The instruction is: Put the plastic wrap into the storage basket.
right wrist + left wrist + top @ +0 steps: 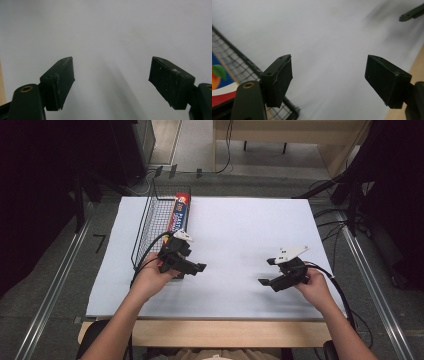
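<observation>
In the high view the left gripper (192, 268) sits left of centre, just beside the near end of the wire basket (145, 227), its jaws spread wide and empty. The box (181, 212) lies inside the basket at the upper left of the frame, along its right wall. The right gripper (267, 279) hovers over the white table (240, 230) at lower right, well apart from the basket, jaws wide with nothing between them.
</observation>
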`<state>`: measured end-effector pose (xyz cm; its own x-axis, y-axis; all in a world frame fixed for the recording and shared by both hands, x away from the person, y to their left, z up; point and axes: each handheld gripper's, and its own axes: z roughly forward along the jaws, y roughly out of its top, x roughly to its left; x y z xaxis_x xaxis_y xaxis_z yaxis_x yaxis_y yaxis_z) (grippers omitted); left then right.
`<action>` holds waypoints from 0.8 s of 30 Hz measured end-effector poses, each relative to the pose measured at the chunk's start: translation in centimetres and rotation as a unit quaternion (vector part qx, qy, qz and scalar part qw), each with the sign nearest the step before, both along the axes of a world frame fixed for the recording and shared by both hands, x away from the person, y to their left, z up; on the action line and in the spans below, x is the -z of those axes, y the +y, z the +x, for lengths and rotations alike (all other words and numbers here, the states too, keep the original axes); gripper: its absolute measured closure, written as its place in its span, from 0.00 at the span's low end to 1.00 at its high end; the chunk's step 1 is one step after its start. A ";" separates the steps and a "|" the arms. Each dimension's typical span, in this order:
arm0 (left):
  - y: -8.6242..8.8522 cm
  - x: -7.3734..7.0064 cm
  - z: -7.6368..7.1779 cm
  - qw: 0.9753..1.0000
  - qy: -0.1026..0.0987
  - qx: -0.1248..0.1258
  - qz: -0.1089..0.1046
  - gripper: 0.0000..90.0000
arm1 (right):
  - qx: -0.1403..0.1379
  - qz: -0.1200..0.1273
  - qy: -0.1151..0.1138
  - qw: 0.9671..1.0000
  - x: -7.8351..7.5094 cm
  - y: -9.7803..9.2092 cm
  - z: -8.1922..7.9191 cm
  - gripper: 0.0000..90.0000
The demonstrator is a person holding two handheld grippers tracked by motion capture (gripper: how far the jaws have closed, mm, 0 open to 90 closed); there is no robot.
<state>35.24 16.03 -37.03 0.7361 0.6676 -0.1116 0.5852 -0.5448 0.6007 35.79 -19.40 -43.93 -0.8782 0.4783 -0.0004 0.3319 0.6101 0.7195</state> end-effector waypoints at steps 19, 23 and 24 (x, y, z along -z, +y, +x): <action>-1.9 2.8 -2.6 0.997 -0.013 0.070 -0.020 0.26 | -0.014 -0.001 0.014 1.000 0.3 0.6 0.0 0.23; -1.8 3.0 -2.7 0.997 -0.017 0.078 -0.017 0.26 | -0.018 -0.007 0.016 1.000 0.4 0.8 -0.1 0.23; -1.7 3.1 -2.7 0.997 -0.014 0.078 -0.018 0.26 | -0.018 -0.008 0.017 1.000 0.4 0.8 -0.1 0.23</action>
<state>32.58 14.30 -40.09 0.8344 0.5400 -0.1103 0.4767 -0.6066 0.6363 35.67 -18.57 -44.35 -0.8940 0.4474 0.0233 0.3347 0.6326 0.6984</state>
